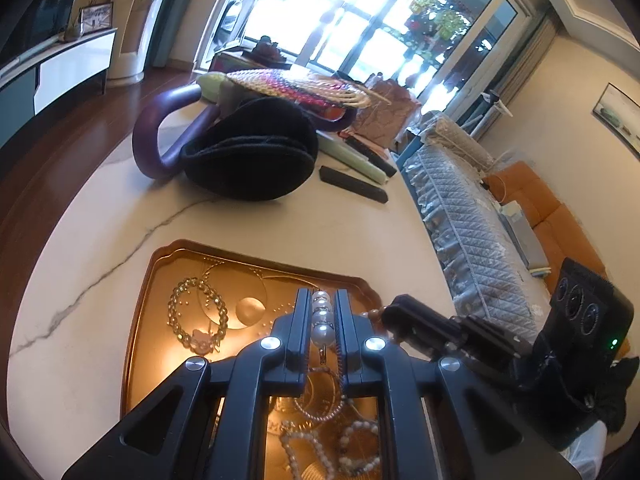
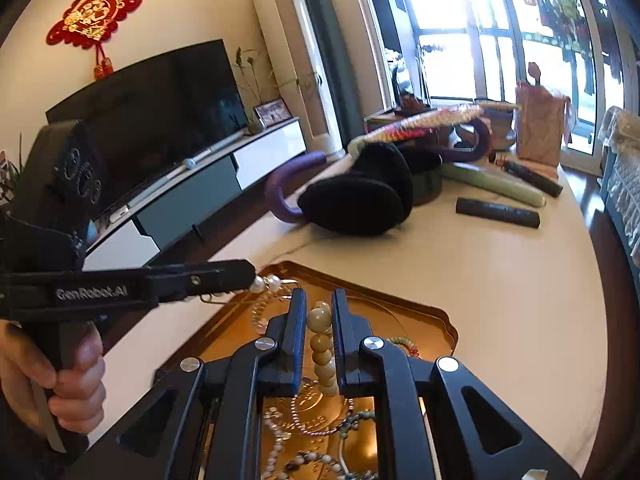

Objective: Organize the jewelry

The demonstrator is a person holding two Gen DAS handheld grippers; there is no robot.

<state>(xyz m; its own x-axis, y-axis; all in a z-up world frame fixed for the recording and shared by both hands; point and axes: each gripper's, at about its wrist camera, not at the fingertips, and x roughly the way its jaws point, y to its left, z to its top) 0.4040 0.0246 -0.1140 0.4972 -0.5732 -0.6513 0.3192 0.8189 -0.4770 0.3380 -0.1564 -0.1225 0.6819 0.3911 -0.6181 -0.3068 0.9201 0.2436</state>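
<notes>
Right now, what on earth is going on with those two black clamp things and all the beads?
A person is sorting jewelry over a gold tray on a pale table, holding a two-finger gripper in each hand. The left gripper is shut on a pearl strand and holds it above the tray. The right gripper is shut on a string of tan beads. A yellow bead bracelet and several more strands lie in the tray.

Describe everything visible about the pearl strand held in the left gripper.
The pearl strand is a string of round white pearls with small sparkly spacers between them. The left gripper has its jaws shut on it above the gold tray. A metal clasp dangles below the pearls, and the strand's lower part is hidden behind the gripper.
</notes>
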